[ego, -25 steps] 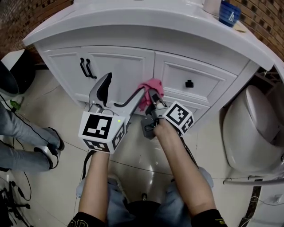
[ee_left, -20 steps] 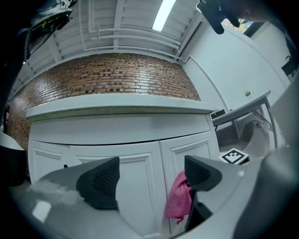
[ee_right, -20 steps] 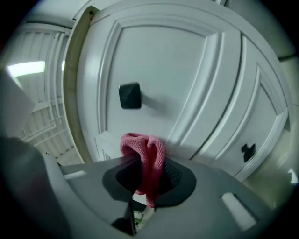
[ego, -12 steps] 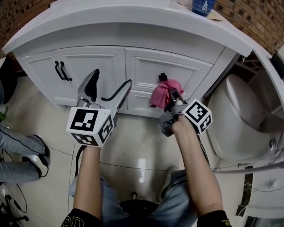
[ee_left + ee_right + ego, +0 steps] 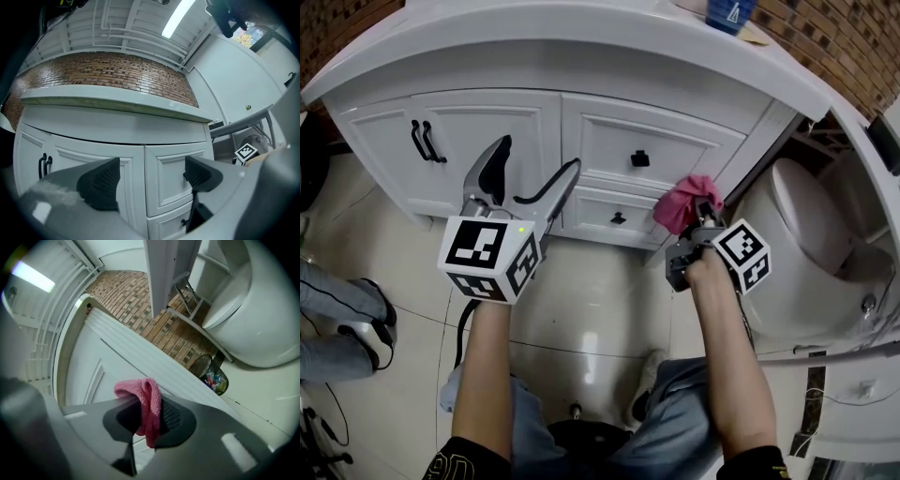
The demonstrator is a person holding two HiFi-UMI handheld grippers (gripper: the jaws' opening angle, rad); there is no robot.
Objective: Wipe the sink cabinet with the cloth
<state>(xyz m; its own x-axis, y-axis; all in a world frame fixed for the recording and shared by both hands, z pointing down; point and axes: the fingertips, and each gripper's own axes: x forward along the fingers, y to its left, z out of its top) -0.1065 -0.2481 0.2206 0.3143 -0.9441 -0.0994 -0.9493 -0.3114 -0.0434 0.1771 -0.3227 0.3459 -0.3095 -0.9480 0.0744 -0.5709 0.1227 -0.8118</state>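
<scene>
The white sink cabinet (image 5: 487, 122) fills the top of the head view, with two doors at left and drawers at right. My right gripper (image 5: 703, 208) is shut on a pink cloth (image 5: 682, 202), which rests against the cabinet's right front corner beside the lower drawer. In the right gripper view the cloth (image 5: 149, 408) hangs bunched between the jaws of the right gripper (image 5: 149, 420), close to the white cabinet side (image 5: 93, 366). My left gripper (image 5: 530, 178) is open and holds nothing, in front of the door and drawer fronts. The left gripper (image 5: 152, 180) faces the cabinet (image 5: 117, 136).
A white toilet (image 5: 811, 253) stands right of the cabinet. A blue cup (image 5: 729, 13) sits on the countertop. Black handles (image 5: 423, 141) mark the left doors and knobs (image 5: 639, 159) the drawers. A person's legs and shoes (image 5: 347, 314) are at left. A small waste bin (image 5: 212, 373) stands by the wall.
The right gripper has carried the pink cloth rightward, from the middle of the cabinet past the drawer knob to the right corner. The left gripper has stayed open in about the same place.
</scene>
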